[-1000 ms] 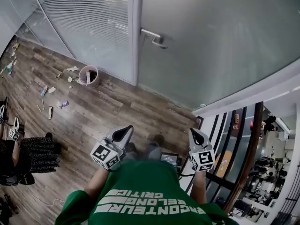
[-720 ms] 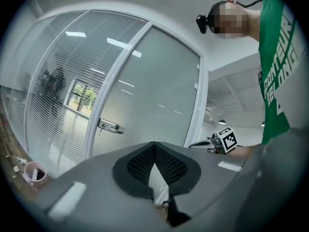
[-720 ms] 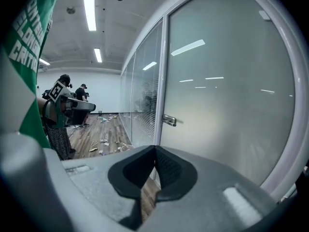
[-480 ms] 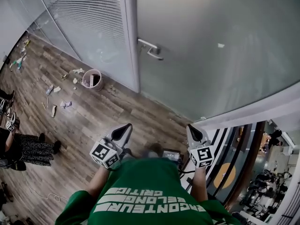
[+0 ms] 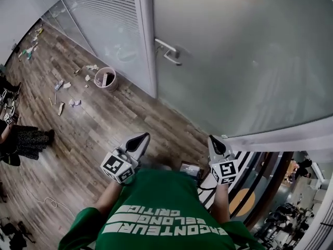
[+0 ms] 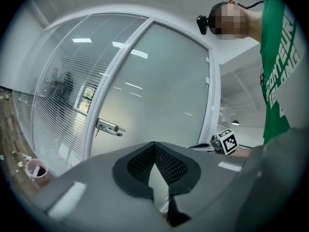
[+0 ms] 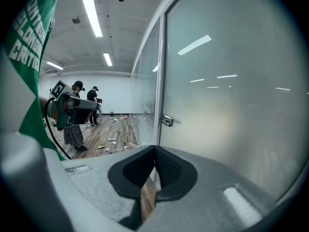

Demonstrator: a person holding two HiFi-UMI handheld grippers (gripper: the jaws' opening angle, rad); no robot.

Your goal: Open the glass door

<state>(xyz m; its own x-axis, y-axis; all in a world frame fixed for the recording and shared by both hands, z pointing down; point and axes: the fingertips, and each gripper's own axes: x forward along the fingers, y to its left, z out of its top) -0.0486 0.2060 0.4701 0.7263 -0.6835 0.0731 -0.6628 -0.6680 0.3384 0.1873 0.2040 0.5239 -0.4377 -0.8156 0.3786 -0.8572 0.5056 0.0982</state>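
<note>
The frosted glass door (image 5: 244, 56) stands shut ahead, its metal lever handle (image 5: 169, 52) at the left edge beside the white frame. The handle also shows in the left gripper view (image 6: 108, 127) and, small, in the right gripper view (image 7: 167, 121). My left gripper (image 5: 139, 139) and right gripper (image 5: 216, 144) are held in front of the green shirt, well short of the door. Both point toward it. The left gripper (image 6: 154, 144) and the right gripper (image 7: 155, 149) are shut with nothing between the pads.
A pink bucket (image 5: 106, 78) and scattered litter lie on the wood floor by the blinds-covered glass partition (image 5: 99, 9). A person in a dark skirt (image 5: 23, 139) stands at the left. A striped panel and railing (image 5: 250, 176) run along the right.
The view has drawn nearer to the door and the handle sits lower in the picture. Both grippers have advanced with the body, staying shut and empty.
</note>
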